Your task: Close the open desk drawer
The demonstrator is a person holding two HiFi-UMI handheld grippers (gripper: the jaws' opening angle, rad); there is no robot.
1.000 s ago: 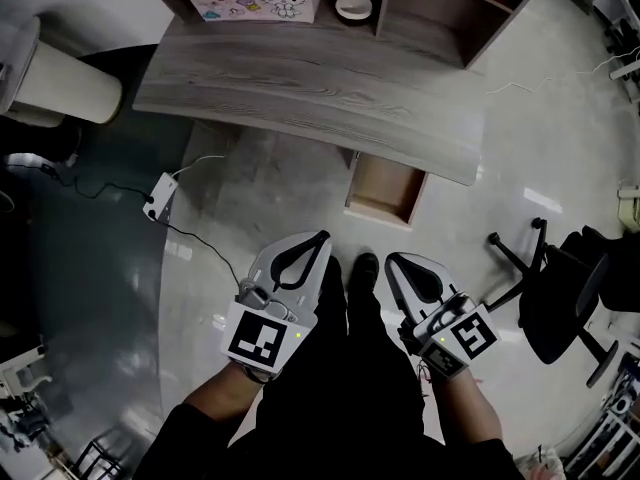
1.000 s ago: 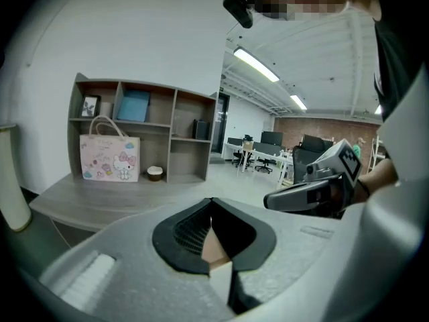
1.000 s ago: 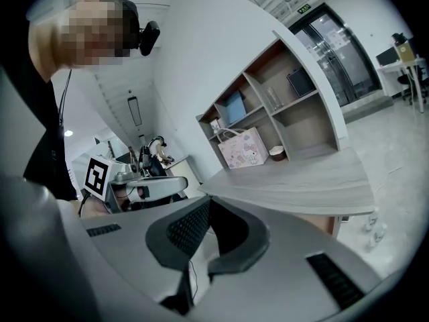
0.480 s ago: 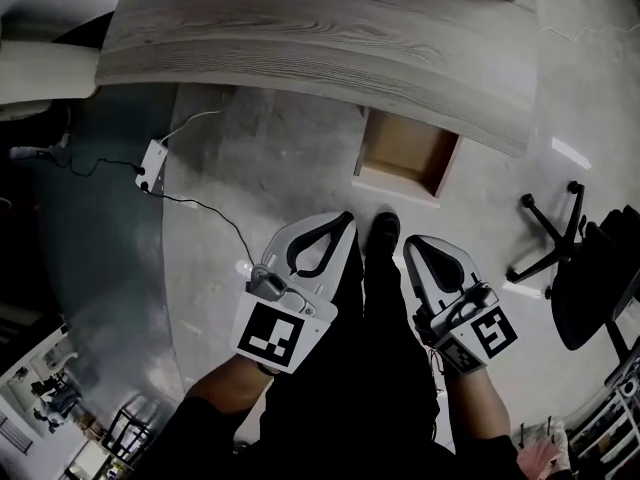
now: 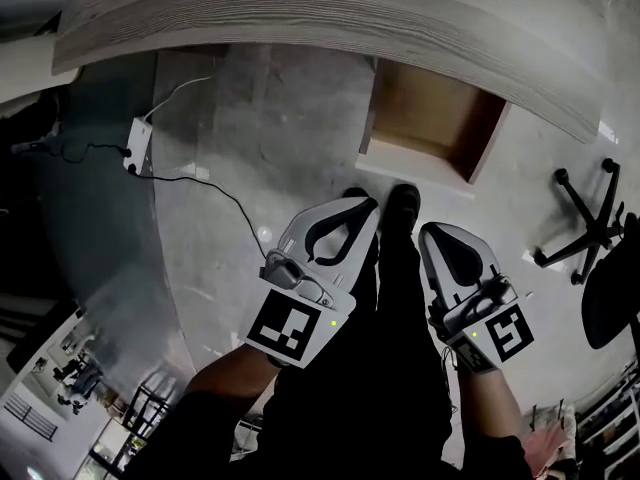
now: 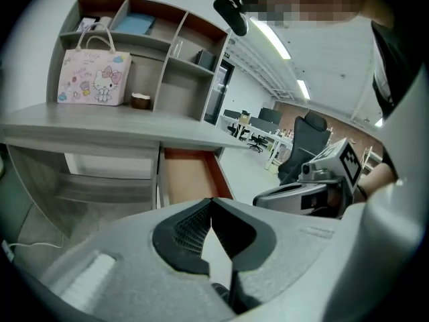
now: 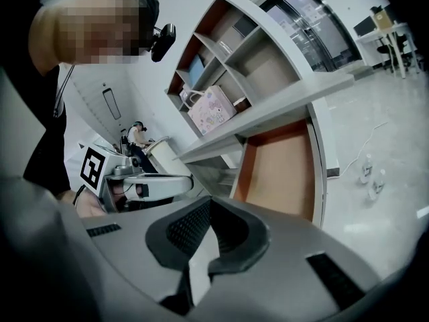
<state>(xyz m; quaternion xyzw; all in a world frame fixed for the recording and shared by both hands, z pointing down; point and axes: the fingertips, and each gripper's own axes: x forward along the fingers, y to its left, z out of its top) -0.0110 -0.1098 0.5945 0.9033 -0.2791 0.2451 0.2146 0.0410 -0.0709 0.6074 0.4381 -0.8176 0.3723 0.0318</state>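
Drawer (image 5: 430, 118) open, bare wood inside, left gripper (image 5: 363, 205) and right gripper (image 5: 433, 231) pressed together

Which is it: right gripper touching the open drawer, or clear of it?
Apart. The head view shows bare floor between the right gripper and the drawer front.

Floor (image 5: 270, 148): was pale, glossy and speckled, with a darker grey-green zone at left.
Table (image 5: 300, 13): had a grey wood-grain top with a curved edge.
Shelf unit (image 6: 167, 45): stood on the table, compartments open.
Office chair (image 5: 610, 303): black, stood at right.
Ceiling lights (image 6: 271, 37): were long lit strips.
Power strip (image 5: 138, 140): lay on the floor, cabled.
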